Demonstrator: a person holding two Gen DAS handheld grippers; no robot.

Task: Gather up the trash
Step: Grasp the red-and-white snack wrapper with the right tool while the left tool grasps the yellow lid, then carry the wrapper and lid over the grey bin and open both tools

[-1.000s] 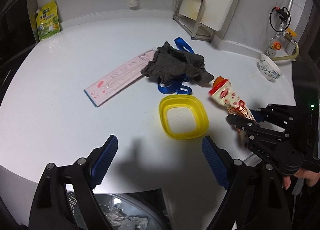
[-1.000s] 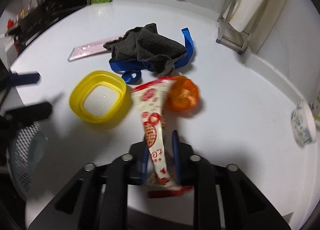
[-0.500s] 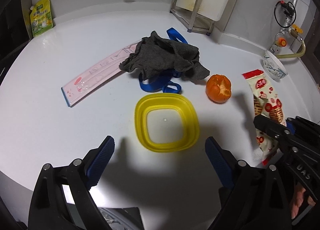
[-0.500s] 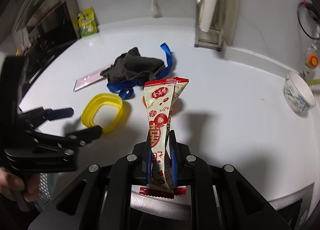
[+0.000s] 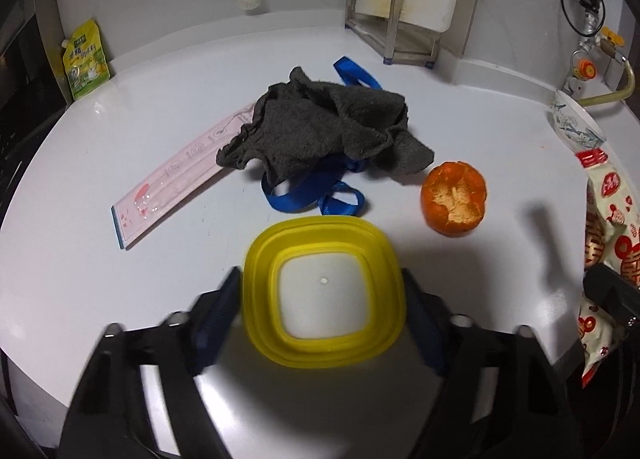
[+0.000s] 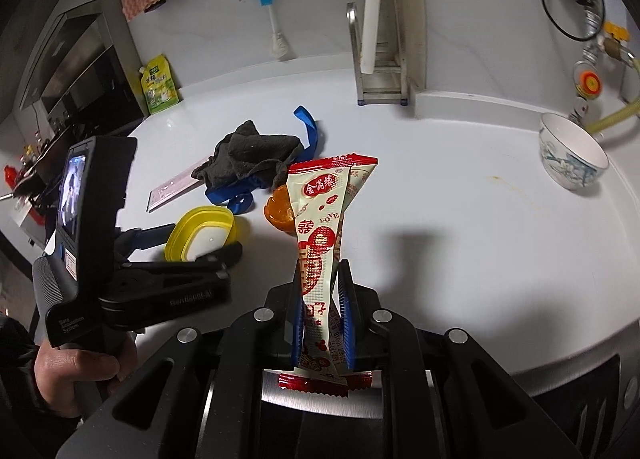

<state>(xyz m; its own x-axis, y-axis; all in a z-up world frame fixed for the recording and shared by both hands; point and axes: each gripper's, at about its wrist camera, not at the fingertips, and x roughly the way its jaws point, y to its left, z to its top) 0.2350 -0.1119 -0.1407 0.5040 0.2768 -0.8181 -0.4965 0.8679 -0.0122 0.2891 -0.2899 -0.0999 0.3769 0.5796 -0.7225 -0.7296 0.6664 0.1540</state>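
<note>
My right gripper (image 6: 322, 299) is shut on a red-and-cream snack wrapper (image 6: 326, 215) and holds it upright above the white counter's front edge; the wrapper also shows at the right edge of the left wrist view (image 5: 608, 219). My left gripper (image 5: 322, 295) is open, its blue pads on either side of a yellow lid (image 5: 322, 291) lying flat on the counter; it also shows in the right wrist view (image 6: 200, 235). A partly peeled orange (image 5: 454, 203) lies to the right of the lid. A pink flat package (image 5: 180, 179) lies to the left.
A grey cloth (image 5: 324, 127) lies over a blue strap (image 5: 312, 199) behind the lid. A cutting board rack (image 5: 394, 31) stands at the back. A patterned bowl (image 6: 570, 153) sits at the right. A green pouch (image 5: 84, 59) leans on the back left wall.
My left gripper has moved forward and lower, so its pads now flank the yellow lid. My right gripper has lifted the wrapper up and back from beside the orange.
</note>
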